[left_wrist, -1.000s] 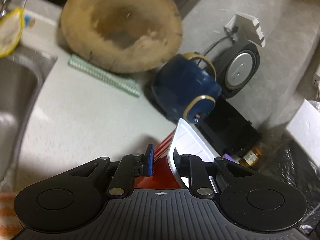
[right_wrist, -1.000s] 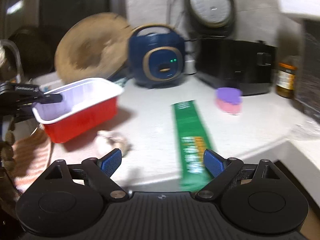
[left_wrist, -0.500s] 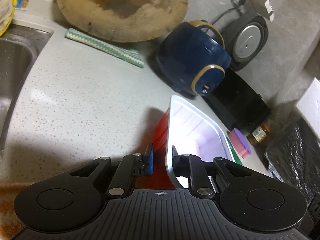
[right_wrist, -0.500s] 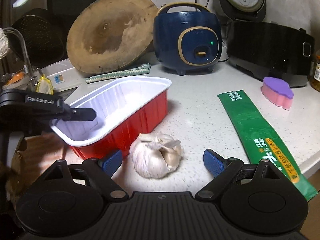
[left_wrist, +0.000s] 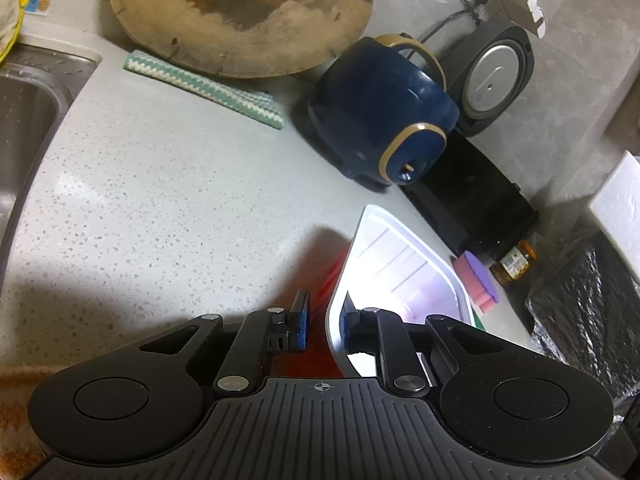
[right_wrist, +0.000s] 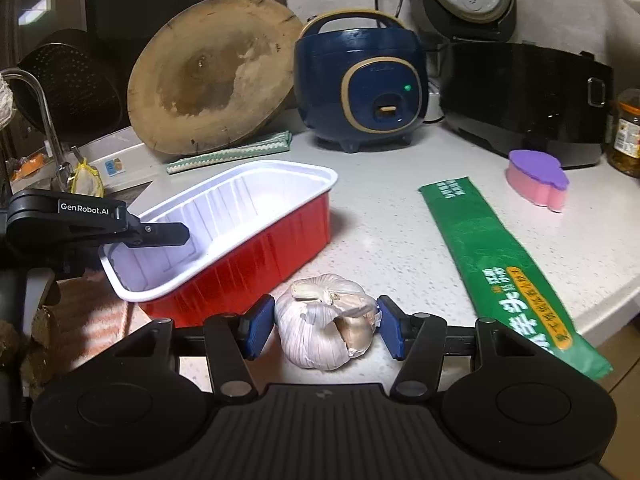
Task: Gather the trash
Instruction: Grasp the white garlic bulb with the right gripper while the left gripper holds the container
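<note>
A red tray with a white inside (right_wrist: 240, 220) sits on the speckled counter; it also shows in the left wrist view (left_wrist: 400, 268). My left gripper (left_wrist: 324, 322) is shut on the tray's near rim, one finger inside and one outside; it shows at the left of the right wrist view (right_wrist: 160, 234). A garlic bulb (right_wrist: 326, 330) lies on the counter between the fingers of my right gripper (right_wrist: 320, 330), whose pads sit against or very near its sides. A long green wrapper (right_wrist: 504, 264) lies to the right.
A round wooden board (right_wrist: 208, 76) leans at the back over a striped cloth (right_wrist: 232, 152). A blue rice cooker (right_wrist: 360, 80), a black appliance (right_wrist: 528, 96), a pink and purple sponge (right_wrist: 538, 180) and a jar (right_wrist: 628, 132) stand behind. A sink (left_wrist: 24, 120) lies left.
My right gripper has moved forward and narrowed around the garlic bulb. The left gripper still holds the tray, which has come down onto the counter.
</note>
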A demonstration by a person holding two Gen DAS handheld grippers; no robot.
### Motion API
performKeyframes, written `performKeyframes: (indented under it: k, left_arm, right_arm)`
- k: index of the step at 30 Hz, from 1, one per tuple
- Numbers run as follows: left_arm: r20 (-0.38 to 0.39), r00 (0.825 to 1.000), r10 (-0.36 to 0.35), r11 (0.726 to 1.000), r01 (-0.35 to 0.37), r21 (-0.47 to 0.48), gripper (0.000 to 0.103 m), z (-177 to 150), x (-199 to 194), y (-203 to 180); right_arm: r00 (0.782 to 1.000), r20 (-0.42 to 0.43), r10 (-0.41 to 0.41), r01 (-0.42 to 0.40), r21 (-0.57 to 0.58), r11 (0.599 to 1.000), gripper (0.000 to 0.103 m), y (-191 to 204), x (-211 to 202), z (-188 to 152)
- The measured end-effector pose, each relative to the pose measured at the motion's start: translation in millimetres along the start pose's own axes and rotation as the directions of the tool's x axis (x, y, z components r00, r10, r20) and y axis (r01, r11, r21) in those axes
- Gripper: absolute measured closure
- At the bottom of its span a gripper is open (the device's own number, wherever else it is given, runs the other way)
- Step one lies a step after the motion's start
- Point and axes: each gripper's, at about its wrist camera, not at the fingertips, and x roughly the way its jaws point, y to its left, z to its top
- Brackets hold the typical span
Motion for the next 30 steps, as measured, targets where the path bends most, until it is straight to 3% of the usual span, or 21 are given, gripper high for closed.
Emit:
performKeyframes:
  k: [6, 12, 17, 19, 22, 30]
  left_arm:
    - [-0.026, 1.000, 0.013, 0.995, -0.010, 0.098, 0.084, 0.0, -0.3, -16.6]
    - [-0.040, 0.999, -0.004, 0.978, 0.012, 0.209, 0.081, -7.7, -0.9, -36.3]
    - [-0.055, 0.998, -0.009, 0.984, 0.018, 0.176, 0.085, -5.4, 2.5, -34.5]
    - [-0.054, 0.999, -0.005, 0.985, 0.015, 0.173, 0.085, -6.5, 0.1, -35.2]
    - [-0.043, 0.999, -0.018, 0.988, 0.024, 0.151, 0.085, -6.2, -6.1, -33.2]
    - [0.004, 0.997, -0.078, 0.987, 0.077, 0.138, 0.090, -3.1, -23.3, -37.7]
  right_arm:
    - [0.994, 0.049, -0.097, 0.102, -0.112, 0.989, 0.047, 8.3, 3.6, -5.4]
    - [0.995, 0.038, -0.095, 0.099, -0.094, 0.991, 0.040, 7.0, 4.3, -8.7]
    - [0.995, 0.027, -0.093, 0.094, -0.058, 0.994, 0.040, -3.0, 11.1, -2.7]
    - [0.996, 0.015, -0.087, 0.088, -0.068, 0.994, 0.048, -2.6, 11.0, -1.3]
    - [0.996, 0.011, -0.084, 0.085, -0.082, 0.993, 0.048, 2.7, 6.8, -3.6]
    - [0.995, 0.084, -0.060, 0.063, -0.034, 0.997, 0.048, -1.6, -29.8, -0.9]
